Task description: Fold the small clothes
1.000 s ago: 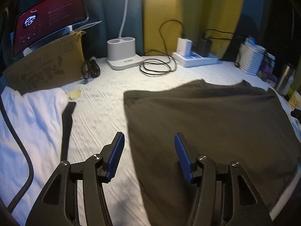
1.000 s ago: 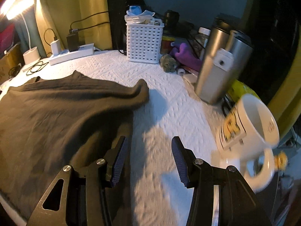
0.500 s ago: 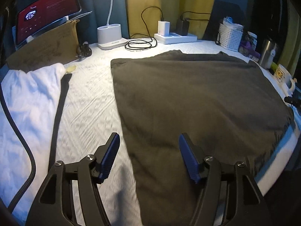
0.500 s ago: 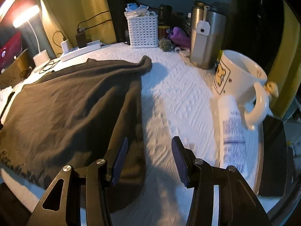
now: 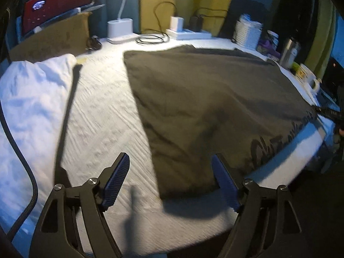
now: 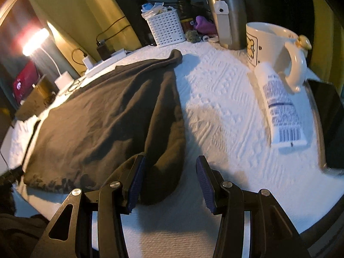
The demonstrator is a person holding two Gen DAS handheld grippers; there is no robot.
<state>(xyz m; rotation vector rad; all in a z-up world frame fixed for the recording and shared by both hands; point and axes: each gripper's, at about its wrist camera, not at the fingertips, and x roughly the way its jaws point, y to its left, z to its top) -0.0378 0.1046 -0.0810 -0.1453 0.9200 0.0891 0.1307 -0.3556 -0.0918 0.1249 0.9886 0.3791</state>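
At the bottom of the left wrist view the left gripper point(image 5: 171, 181) hangs over the white textured tabletop point(image 5: 103, 111) with its blue-padded jaws spread wide; they have just been opening, and nothing is pinched, though the near left corner of the dark brown garment point(image 5: 204, 99) lies below the gap. The garment spreads flat across the middle and right of that frame, with a dark printed pattern along its lower right hem. To its left a crumpled white cloth point(image 5: 28, 99) fills the left edge.

In the right wrist view the right gripper point(image 6: 171, 179) sits at bottom centre, jaws apart and gripping nothing; a rolled fold of the garment's right edge lies just beside its left pad. Right of centre a white tube point(image 6: 279, 107) lies on the tabletop, touching a cream mug point(image 6: 268, 40). Farther back, at the top, stand a steel tumbler point(image 6: 232, 15) and a white slotted basket point(image 6: 166, 26). A lit desk lamp point(image 6: 35, 42) glows at upper left.
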